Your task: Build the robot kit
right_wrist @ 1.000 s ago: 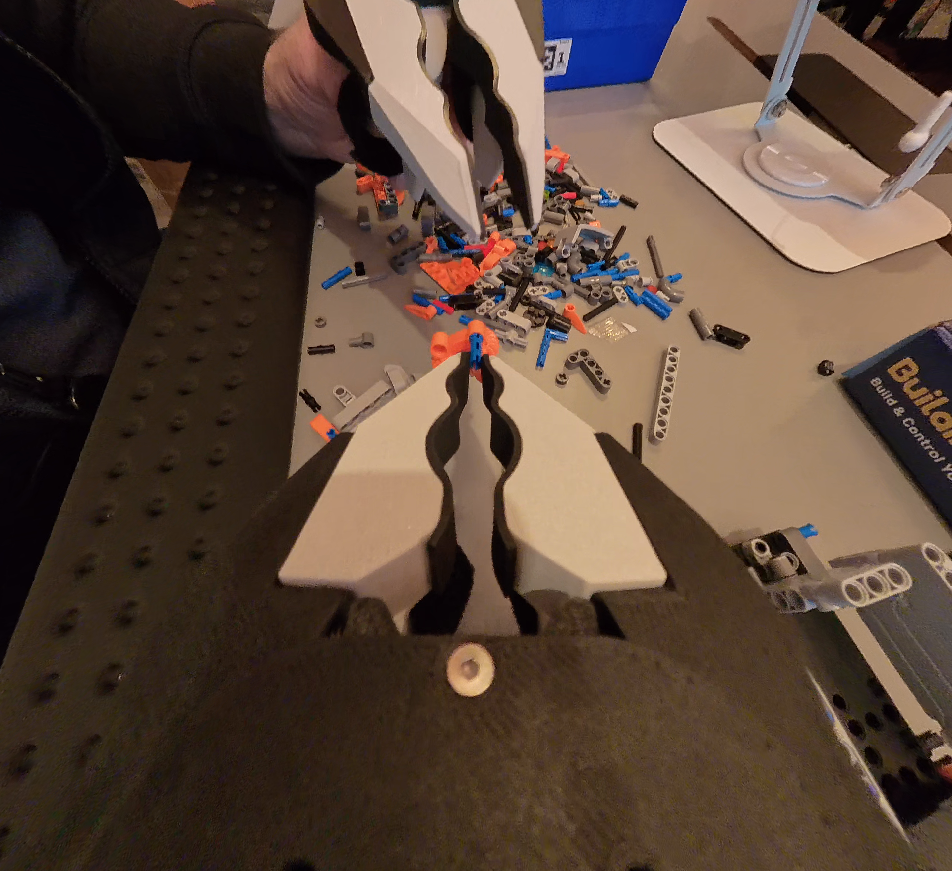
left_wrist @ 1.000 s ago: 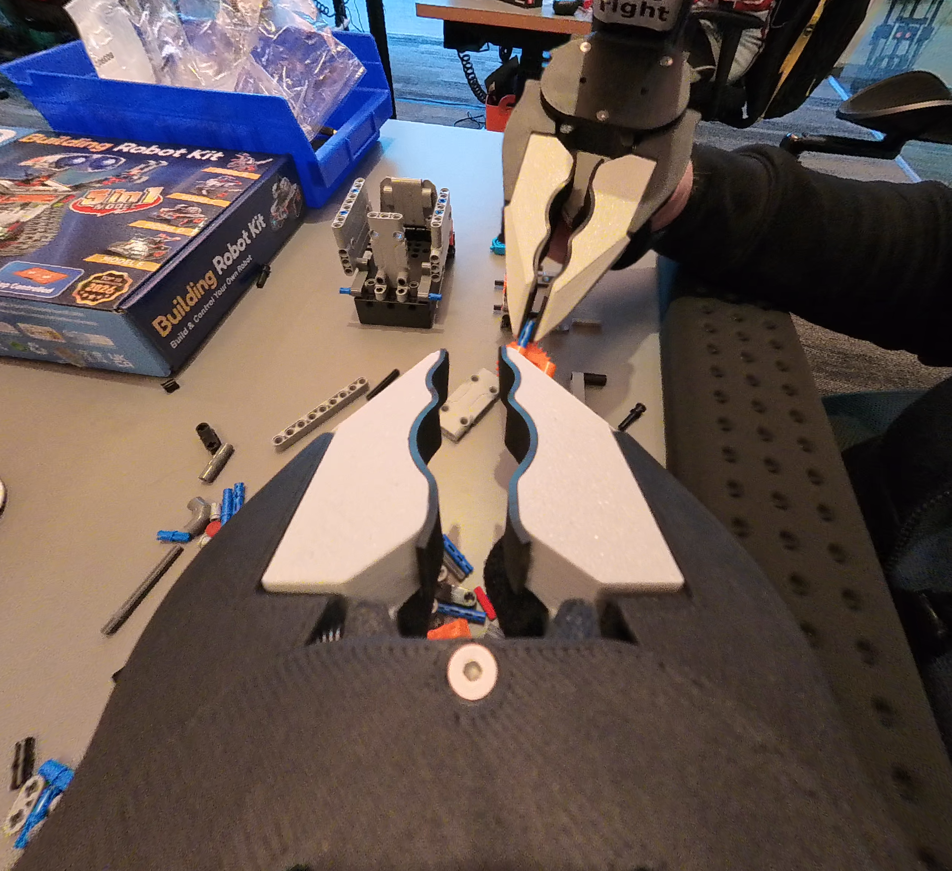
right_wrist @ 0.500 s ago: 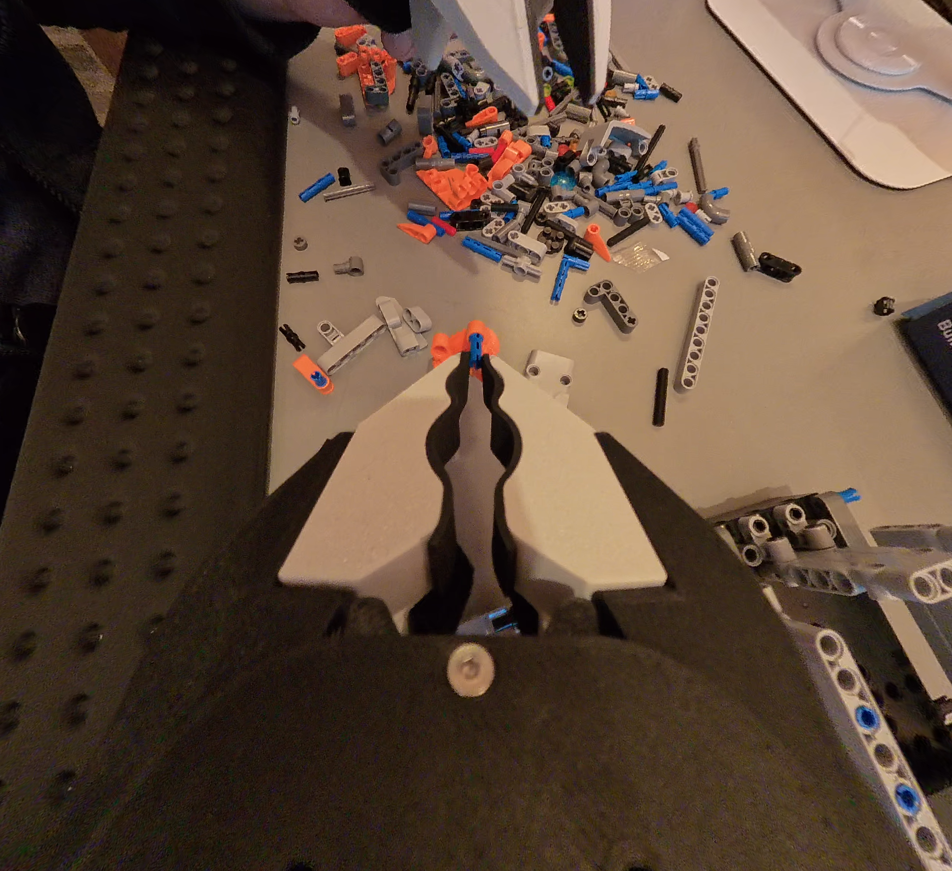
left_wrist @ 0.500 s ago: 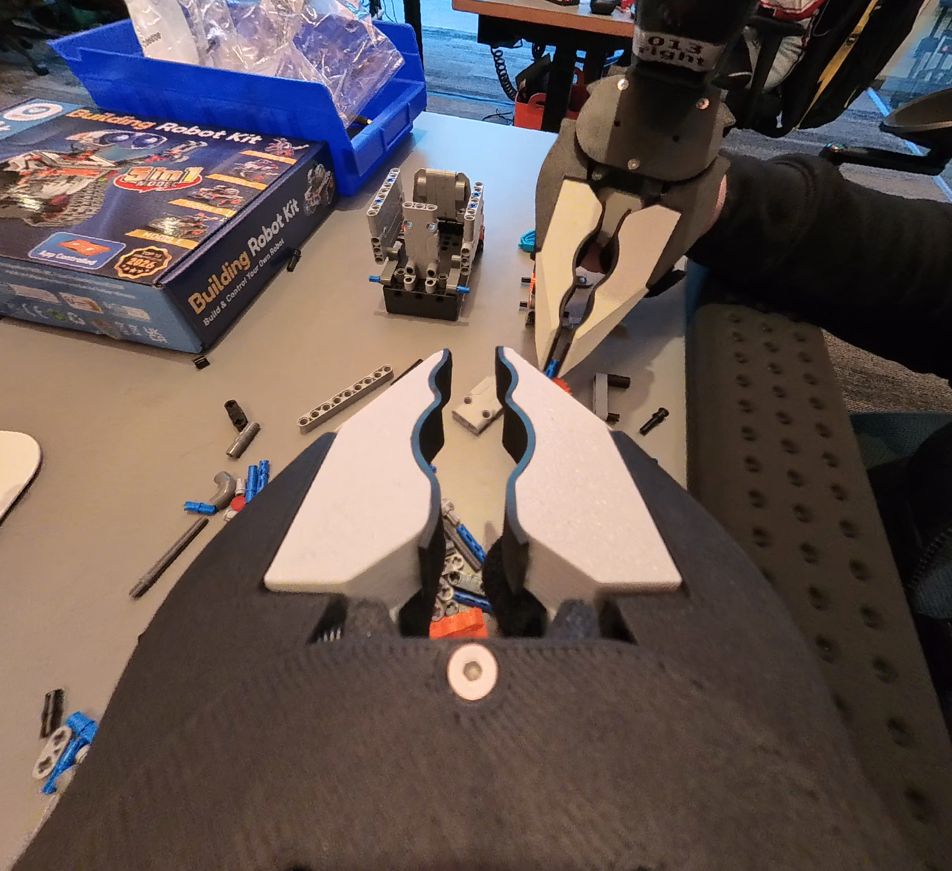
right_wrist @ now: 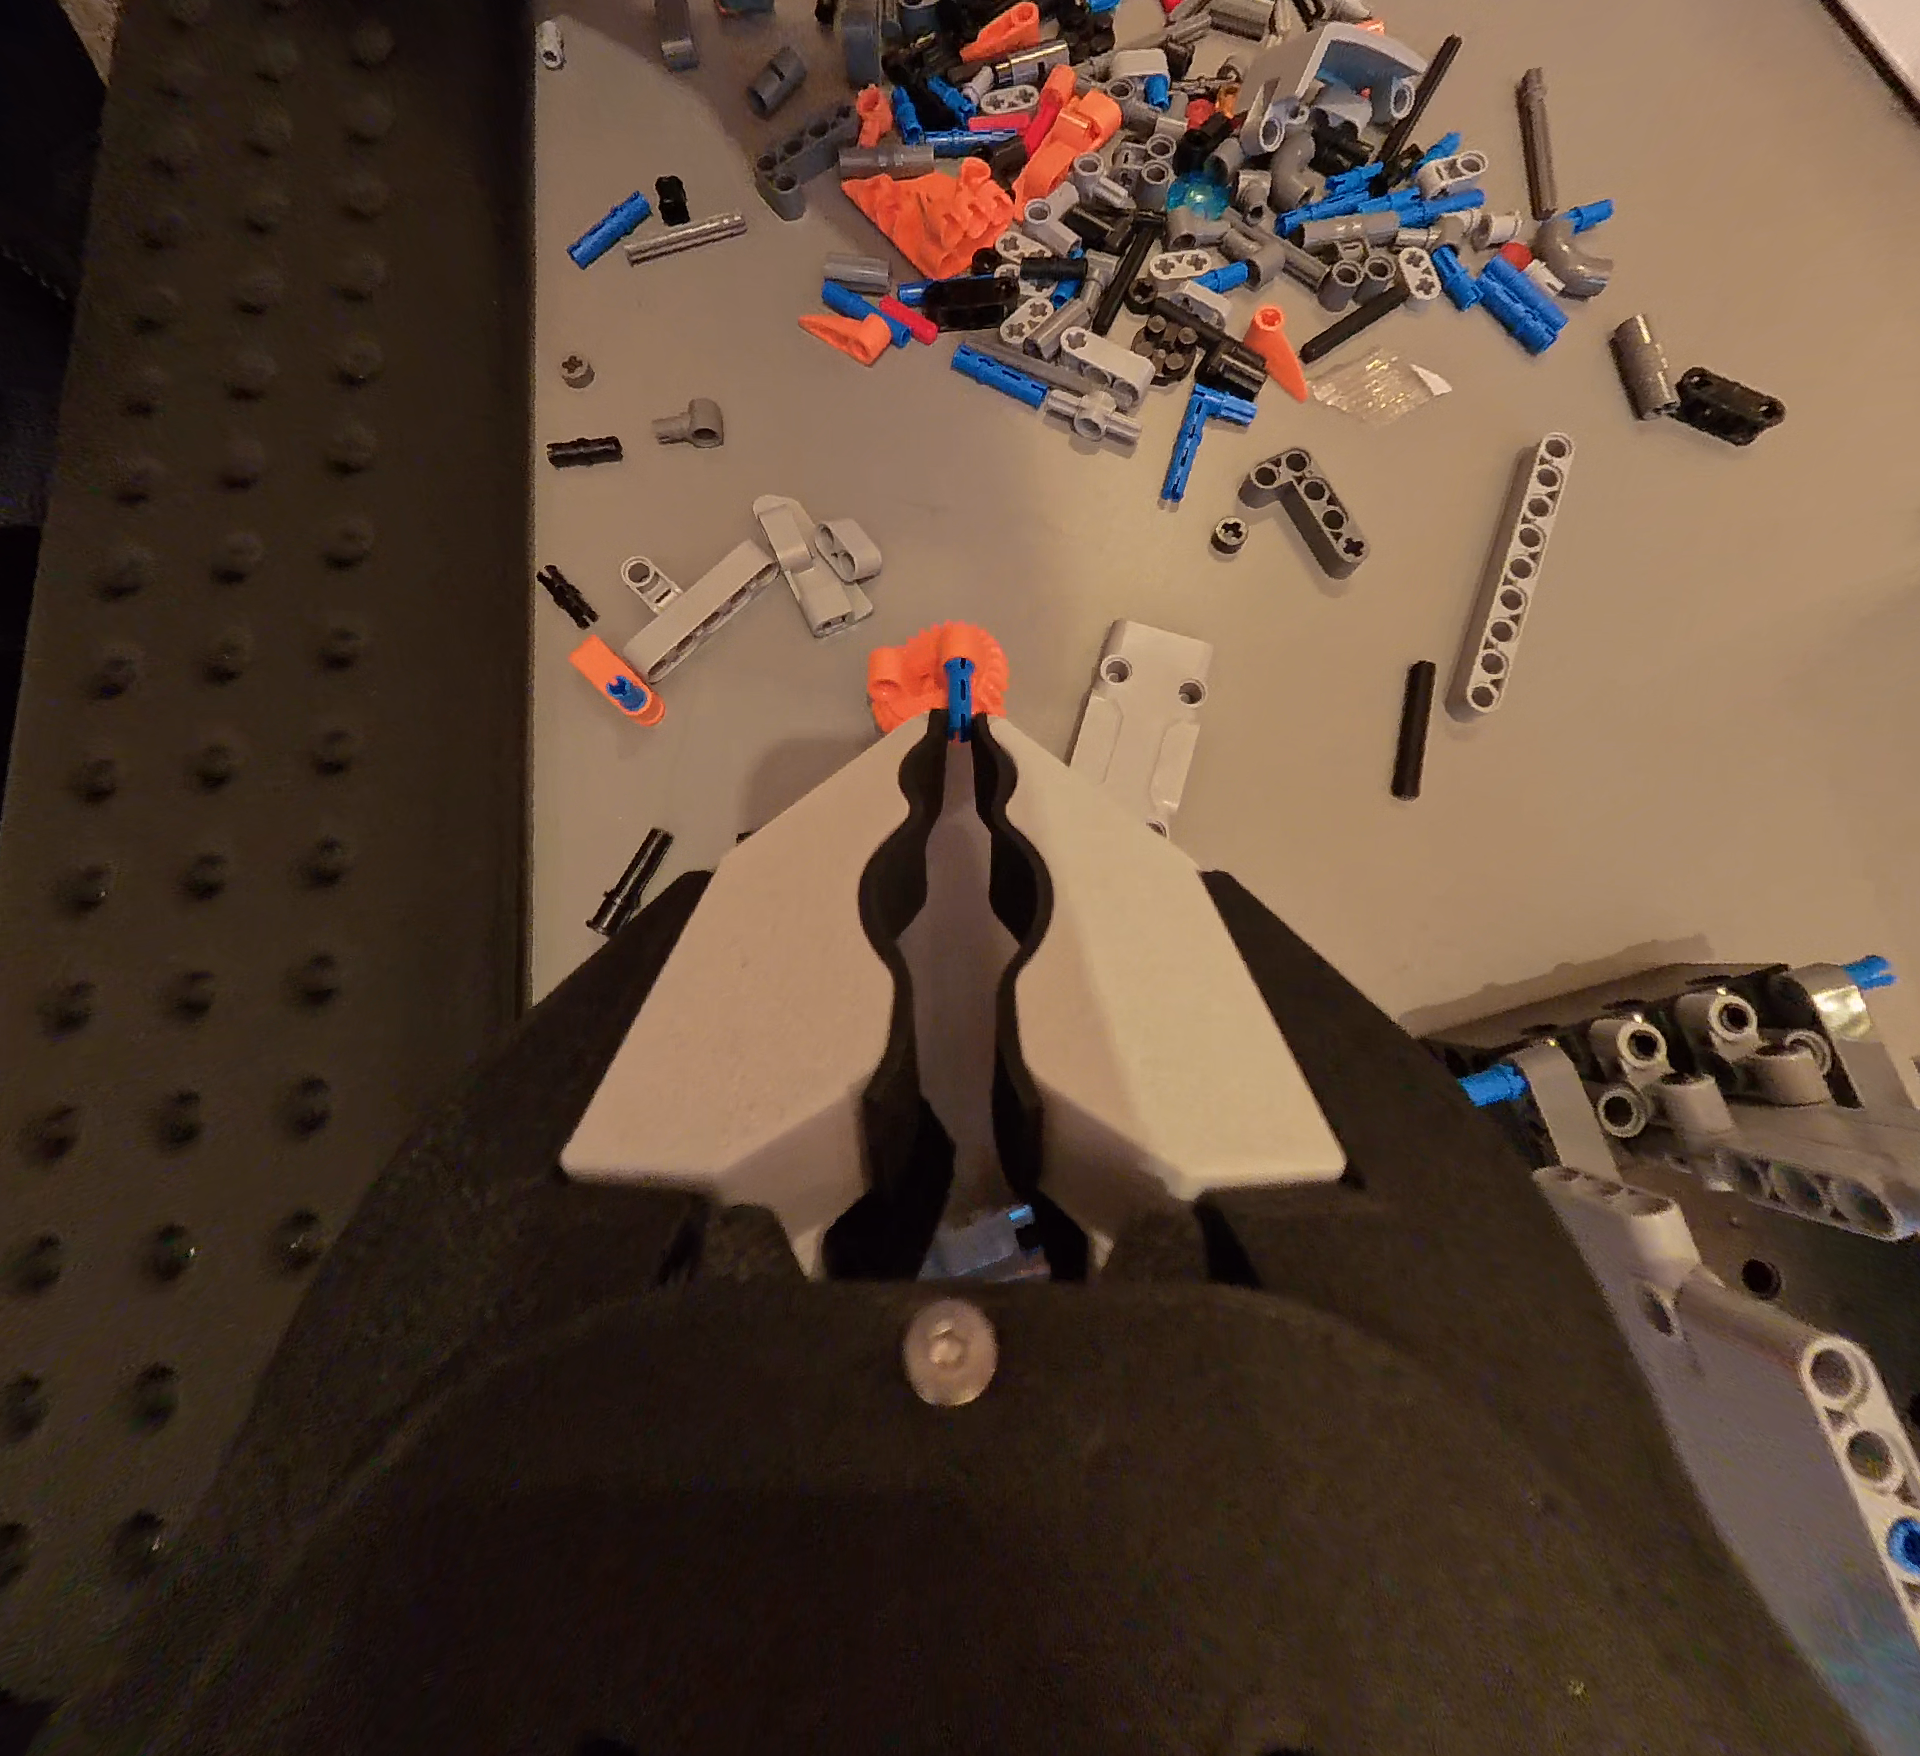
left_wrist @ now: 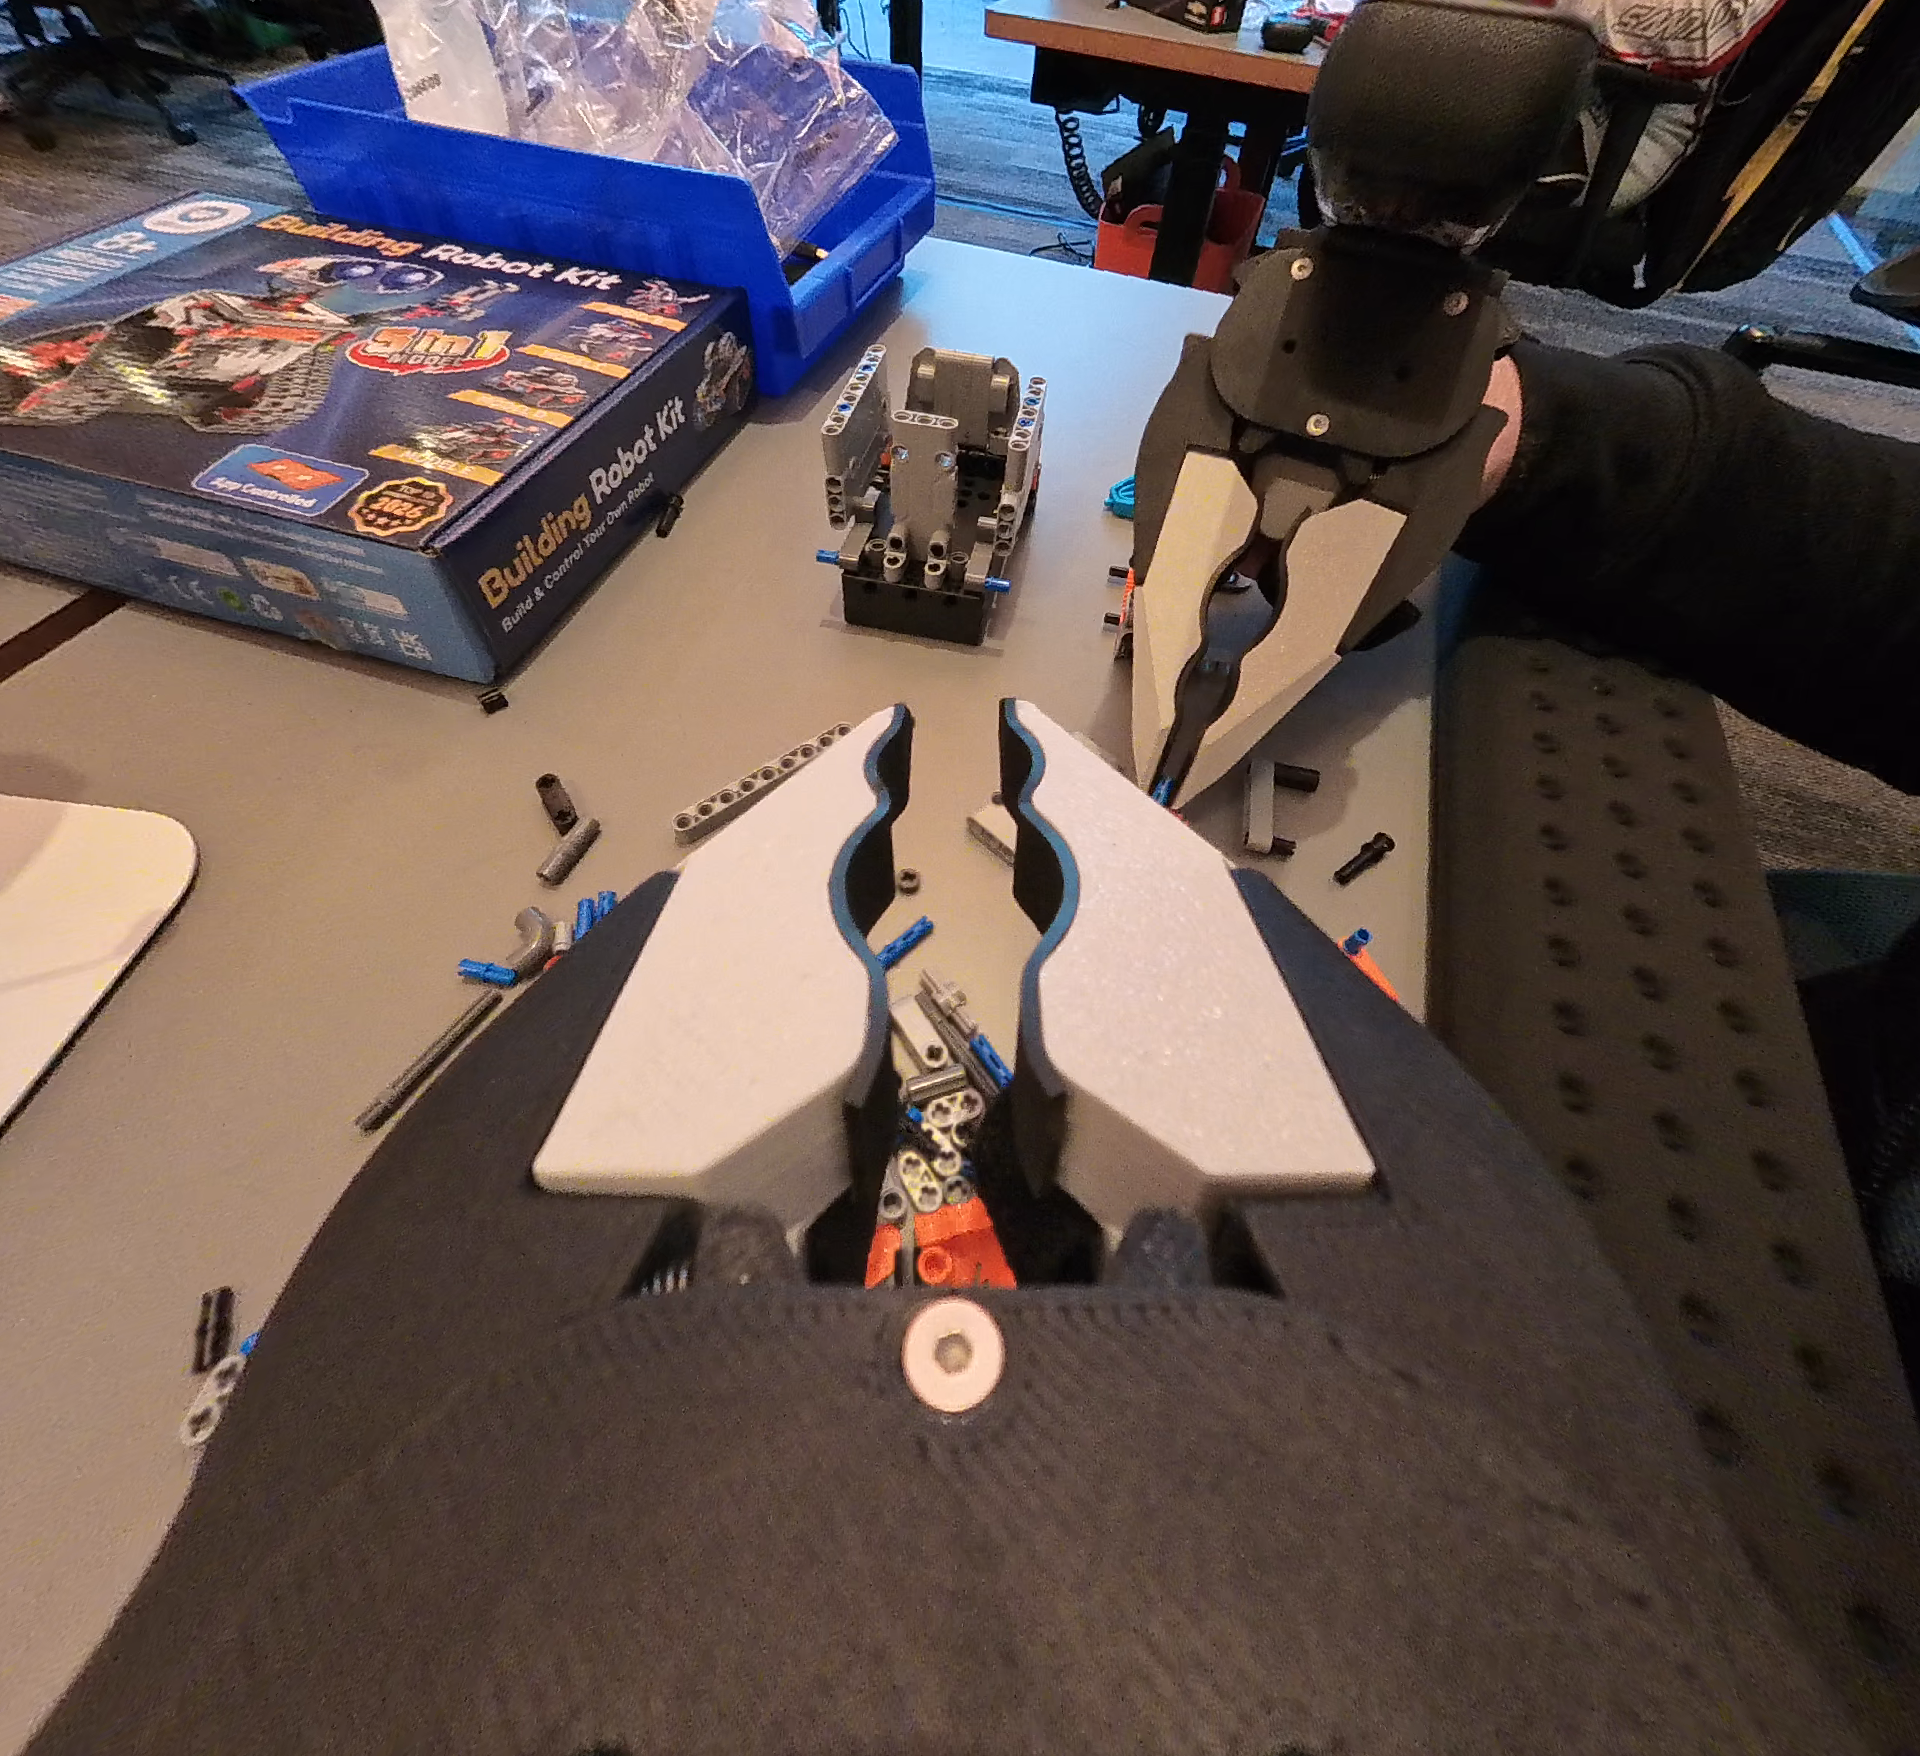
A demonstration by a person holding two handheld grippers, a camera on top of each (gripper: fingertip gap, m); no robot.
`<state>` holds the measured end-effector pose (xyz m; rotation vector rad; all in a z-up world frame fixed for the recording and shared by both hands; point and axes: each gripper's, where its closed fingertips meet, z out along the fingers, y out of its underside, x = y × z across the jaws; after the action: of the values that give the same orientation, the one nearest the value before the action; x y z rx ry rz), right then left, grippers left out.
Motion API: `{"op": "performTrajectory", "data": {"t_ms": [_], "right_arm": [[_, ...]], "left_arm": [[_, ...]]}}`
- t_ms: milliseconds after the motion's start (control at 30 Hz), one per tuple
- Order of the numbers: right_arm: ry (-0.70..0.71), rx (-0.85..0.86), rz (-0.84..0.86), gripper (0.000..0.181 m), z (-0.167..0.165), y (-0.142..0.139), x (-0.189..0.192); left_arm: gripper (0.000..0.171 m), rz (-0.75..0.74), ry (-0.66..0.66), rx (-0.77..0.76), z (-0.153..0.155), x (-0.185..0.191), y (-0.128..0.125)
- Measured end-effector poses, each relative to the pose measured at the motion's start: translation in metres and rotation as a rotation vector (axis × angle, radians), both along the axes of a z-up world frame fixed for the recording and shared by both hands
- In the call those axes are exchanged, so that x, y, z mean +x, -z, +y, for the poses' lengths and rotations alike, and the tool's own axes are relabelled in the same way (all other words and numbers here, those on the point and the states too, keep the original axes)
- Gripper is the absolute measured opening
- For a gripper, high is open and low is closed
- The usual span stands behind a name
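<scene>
Left gripper [left_wrist: 951, 719] was seen, in the left wrist view, with its jaws parted by a clear gap and nothing held between them — only the grey table [left_wrist: 312, 823] and loose parts showed through. It was held low and tilted forward above the pile of small parts [left_wrist: 940, 1083], apparently so that the pieces lay within reach under its fingers. Beyond it stood the partly built grey and black model [left_wrist: 925, 511], upright and apart from everything else, with the kit box [left_wrist: 343, 418] and the blue bin [left_wrist: 582, 189] of crumpled clear bags [left_wrist: 644, 33] set back out of the working area. Opposite, the right gripper [left_wrist: 1169, 787] was angled steeply down, tips close to the table, gripped by a hand [left_wrist: 1501, 449] in a dark sleeve.

In the right wrist view, the right gripper [right_wrist: 961, 735] was closed to the tips on a blue pin [right_wrist: 959, 693] carrying an orange gear [right_wrist: 935, 667] — the pin alone was pinched, probably so the gear stayed free. The piece was held just above the table, between a light grey panel [right_wrist: 1143, 709] and a cluster of grey beams [right_wrist: 758, 584]. The main heap of parts lay farther ahead, and the model's edge [right_wrist: 1714, 1083] sat just beside the gripper's right flank.
</scene>
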<state>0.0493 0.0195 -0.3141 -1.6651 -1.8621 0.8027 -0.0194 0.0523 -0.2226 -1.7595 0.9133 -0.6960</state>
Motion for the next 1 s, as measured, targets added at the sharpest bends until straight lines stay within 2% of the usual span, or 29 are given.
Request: {"op": "performTrajectory", "data": {"t_ms": [400,500,667,833,1000], "right_arm": [[-0.001,0.012,-0.020,0.010,-0.001,0.003,0.001],[0.003,0.020,0.014,0.012,0.000,-0.004,0.000],[0.018,0.046,0.103,0.011,0.004,-0.023,-0.005],[-0.012,0.087,0.080,0.010,-0.006,-0.024,-0.032],[-0.061,0.241,-0.016,0.011,-0.007,-0.011,-0.071]], "left_arm": [[0.018,-0.028,-0.057,0.008,0.007,-0.020,-0.014],[0.019,0.013,-0.074,-0.003,0.009,-0.029,-0.011],[0.019,0.011,-0.125,0.031,0.012,-0.047,-0.023],[0.018,0.003,-0.140,0.005,0.014,-0.053,-0.023],[0.017,0.046,-0.155,-0.012,0.016,-0.053,-0.014]]}}
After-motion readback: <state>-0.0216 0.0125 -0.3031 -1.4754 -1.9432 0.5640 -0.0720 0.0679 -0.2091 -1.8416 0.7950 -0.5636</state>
